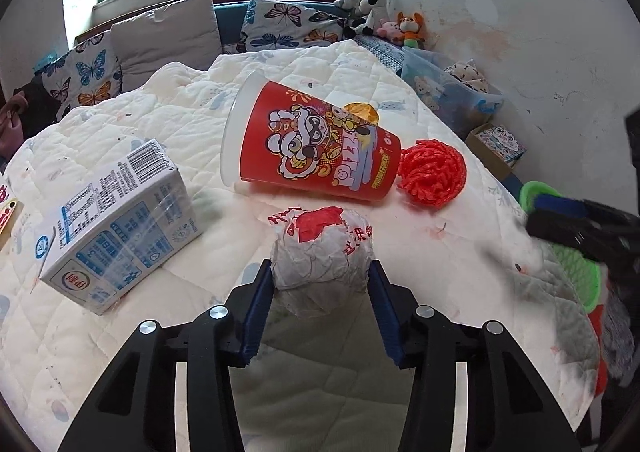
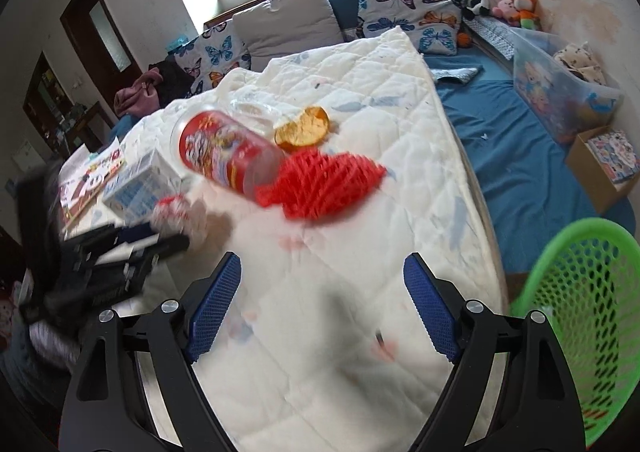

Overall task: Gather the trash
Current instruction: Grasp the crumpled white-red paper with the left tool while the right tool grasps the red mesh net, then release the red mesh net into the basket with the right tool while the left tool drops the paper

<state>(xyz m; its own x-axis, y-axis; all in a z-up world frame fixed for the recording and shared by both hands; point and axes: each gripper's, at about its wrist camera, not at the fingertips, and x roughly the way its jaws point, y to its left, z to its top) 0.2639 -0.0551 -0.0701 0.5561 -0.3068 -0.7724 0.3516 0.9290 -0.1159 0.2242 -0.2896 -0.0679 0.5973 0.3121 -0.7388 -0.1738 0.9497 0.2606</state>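
The red cup lies on its side on the white quilt covering the bed, printed with cartoon animals and the word "PIZZA"; its clear rim faces left and nothing can be made out inside it. Beside its base lies a red foam net, and behind it an orange peel, half hidden by the cup. To the left lies a white and blue milk carton with a barcode and blocks of small print too fine to read. The crumpled paper ball, white with red patches and a few red characters that cannot be read, sits between the blue pads of the left hand-held gripper, which touch its sides in a partly closed grip. The right hand-held gripper hangs over bare quilt with its jaws wide apart and nothing between them; its view is blurred. A green mesh basket stands at the bed's right edge, cut off by the frame, its contents hard to make out.
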